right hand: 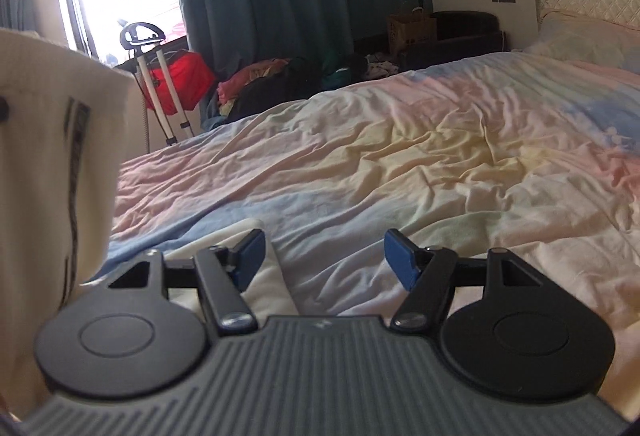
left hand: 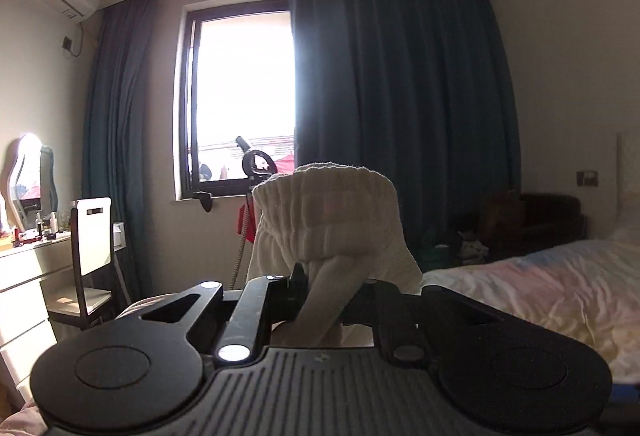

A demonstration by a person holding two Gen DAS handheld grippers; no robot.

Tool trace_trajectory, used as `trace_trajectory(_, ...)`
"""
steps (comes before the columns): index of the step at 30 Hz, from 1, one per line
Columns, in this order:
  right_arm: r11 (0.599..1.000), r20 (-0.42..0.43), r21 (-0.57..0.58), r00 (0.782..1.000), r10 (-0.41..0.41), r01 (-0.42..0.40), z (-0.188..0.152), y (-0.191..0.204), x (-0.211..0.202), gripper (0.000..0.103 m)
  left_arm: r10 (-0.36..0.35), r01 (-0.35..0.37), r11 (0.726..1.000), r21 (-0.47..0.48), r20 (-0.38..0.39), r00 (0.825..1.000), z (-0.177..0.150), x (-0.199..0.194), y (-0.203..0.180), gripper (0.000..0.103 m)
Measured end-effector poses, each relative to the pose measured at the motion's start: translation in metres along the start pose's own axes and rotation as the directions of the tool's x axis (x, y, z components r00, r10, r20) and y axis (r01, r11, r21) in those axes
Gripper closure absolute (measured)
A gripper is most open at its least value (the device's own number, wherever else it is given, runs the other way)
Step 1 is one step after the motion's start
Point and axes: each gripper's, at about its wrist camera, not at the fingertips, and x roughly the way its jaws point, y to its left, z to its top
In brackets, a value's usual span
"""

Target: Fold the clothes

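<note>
In the left wrist view a cream garment [left hand: 332, 220] with a ribbed elastic waistband is lifted in the air, bunched over my left gripper [left hand: 332, 282], which is shut on a fold of it. In the right wrist view the same cream garment [right hand: 60, 139] hangs at the far left, with a dark line down its cloth. My right gripper [right hand: 325, 256] is open, its blue pads [right hand: 252, 254] wide apart, low over the bed [right hand: 420, 139] with nothing between them. A pale piece of cloth [right hand: 240, 268] lies on the bed under the left finger.
The bed has a rumpled pastel sheet and a pillow [right hand: 580, 31] by the quilted headboard. Beyond it lie a clothes pile [right hand: 272, 79] on the floor, a garment steamer [right hand: 156, 75], dark curtains [left hand: 400, 107] and a bright window. A white chair [left hand: 92, 256] and dresser stand at left.
</note>
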Motion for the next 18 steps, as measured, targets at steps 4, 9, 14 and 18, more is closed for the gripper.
trace_trajectory(4,1.000,0.073,0.031,0.997,-0.001,-0.001,0.011,-0.012,-0.006,0.035,-0.107,0.119,0.975,0.189,-0.073,0.992,-0.072,0.003,-0.066,0.089)
trace_trajectory(9,1.000,0.084,0.008,0.996,0.016,-0.017,0.011,-0.016,-0.002,0.033,-0.180,0.228,0.932,0.283,-0.185,0.966,-0.123,0.024,-0.097,0.087)
trace_trajectory(14,0.996,0.024,0.037,0.997,0.079,-0.080,0.010,-0.016,0.014,0.033,-0.217,0.283,0.913,0.294,-0.237,0.947,-0.134,0.011,-0.086,0.046)
trace_trajectory(18,0.988,0.001,0.093,0.993,0.122,-0.122,0.009,-0.022,0.018,0.033,-0.222,0.309,0.906,0.289,-0.297,0.929,-0.133,0.006,-0.049,0.021)
